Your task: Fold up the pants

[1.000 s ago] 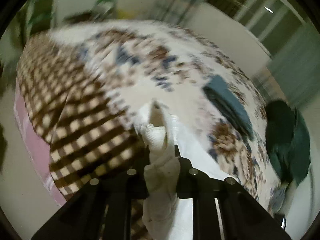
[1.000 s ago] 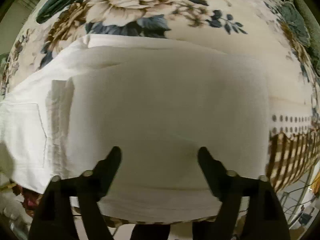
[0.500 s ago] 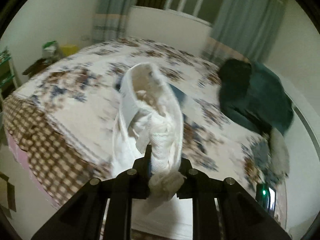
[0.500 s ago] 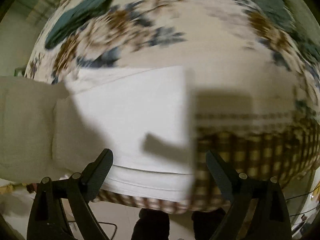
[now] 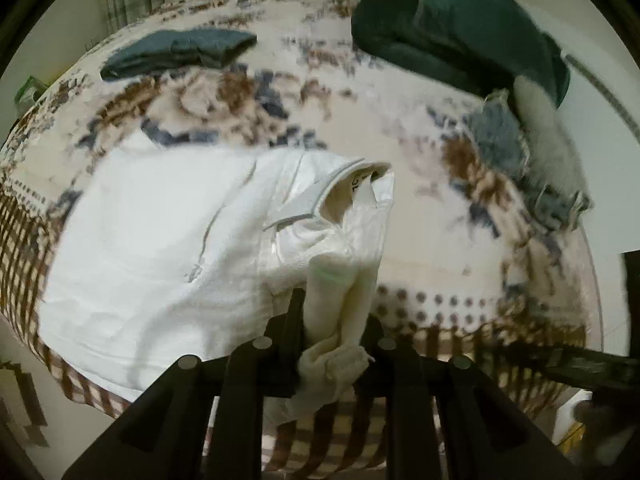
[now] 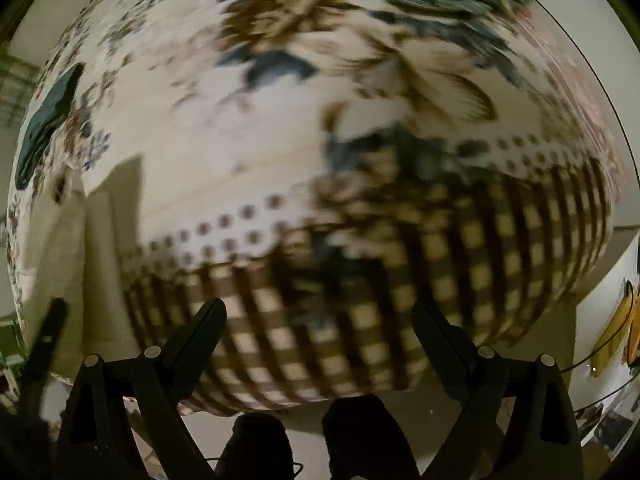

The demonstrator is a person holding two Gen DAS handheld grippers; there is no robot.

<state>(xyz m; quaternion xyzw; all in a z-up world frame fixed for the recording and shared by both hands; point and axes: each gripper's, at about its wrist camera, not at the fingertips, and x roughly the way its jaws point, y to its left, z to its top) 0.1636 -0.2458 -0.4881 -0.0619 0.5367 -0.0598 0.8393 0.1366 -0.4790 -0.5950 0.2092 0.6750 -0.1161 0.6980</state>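
White pants [image 5: 160,248] lie spread on the flower-patterned bed [image 5: 420,208], with the waistband [image 5: 316,200] turned up near the middle. My left gripper [image 5: 336,312] is shut on a bunched fold of the white cloth at the pants' right end. In the right wrist view only a strip of the pants [image 6: 92,264] shows at the left edge. My right gripper [image 6: 318,306] stands open over the bed's checked border [image 6: 400,280], pointing down, with nothing between its fingers.
A folded dark teal garment [image 5: 180,52] lies at the far left of the bed. At the far right sit a dark green pile [image 5: 460,32] and grey-blue cloth [image 5: 500,140]. A person's feet [image 6: 360,428] stand on the floor below the bed edge.
My left gripper has swung across the bed, still holding the white cloth, and the pants now lie flatter. My right gripper has slid right, off the pants and over the checked border.
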